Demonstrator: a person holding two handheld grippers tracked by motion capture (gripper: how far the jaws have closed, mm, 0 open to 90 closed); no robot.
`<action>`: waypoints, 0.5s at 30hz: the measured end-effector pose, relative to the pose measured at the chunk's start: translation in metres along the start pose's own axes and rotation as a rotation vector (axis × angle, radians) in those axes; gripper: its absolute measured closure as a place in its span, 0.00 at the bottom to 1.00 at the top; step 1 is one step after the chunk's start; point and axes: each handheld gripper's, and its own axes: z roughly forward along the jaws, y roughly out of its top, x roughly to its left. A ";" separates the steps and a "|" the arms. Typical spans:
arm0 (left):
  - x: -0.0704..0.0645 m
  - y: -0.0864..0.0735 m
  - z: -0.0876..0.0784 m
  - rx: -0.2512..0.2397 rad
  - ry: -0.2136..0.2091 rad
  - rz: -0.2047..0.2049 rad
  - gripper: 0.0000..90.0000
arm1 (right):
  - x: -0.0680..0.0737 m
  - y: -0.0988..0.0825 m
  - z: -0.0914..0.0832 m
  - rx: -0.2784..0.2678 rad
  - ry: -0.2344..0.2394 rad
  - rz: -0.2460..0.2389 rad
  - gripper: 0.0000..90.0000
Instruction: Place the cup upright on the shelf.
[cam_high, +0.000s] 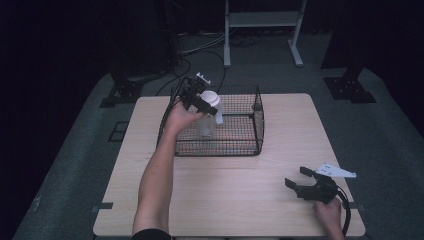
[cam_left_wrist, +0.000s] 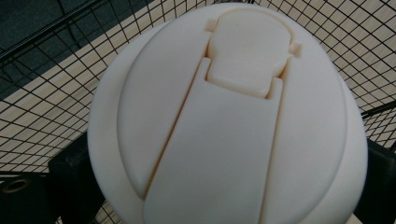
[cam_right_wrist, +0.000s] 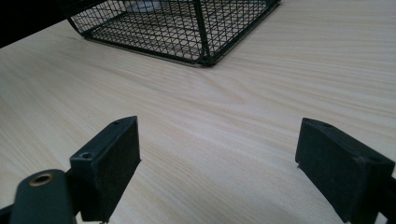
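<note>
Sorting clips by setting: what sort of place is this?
Probably a lab or studio set up for recording, not a home: a bare wooden table on grey carpet, black-draped surroundings, cables on the floor, and stand feet beside the table.

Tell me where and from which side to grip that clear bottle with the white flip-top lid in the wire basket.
Grip the white lid, from above. The bottle stands upright inside the wire basket, whose mesh walls block a sideways approach, and the round lid is the top part that clears them. The left gripper already sits there, one jaw on each side of the lid.
</note>
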 end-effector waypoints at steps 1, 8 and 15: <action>0.001 -0.001 0.003 0.002 -0.005 -0.008 0.06 | 0.000 0.000 0.000 0.004 -0.001 -0.003 0.14; 0.001 -0.011 0.010 -0.002 -0.022 -0.010 0.06 | 0.001 0.000 0.000 0.005 0.000 -0.004 0.14; 0.004 -0.023 0.007 -0.034 -0.033 -0.017 0.06 | 0.001 0.000 0.000 0.007 0.001 -0.008 0.14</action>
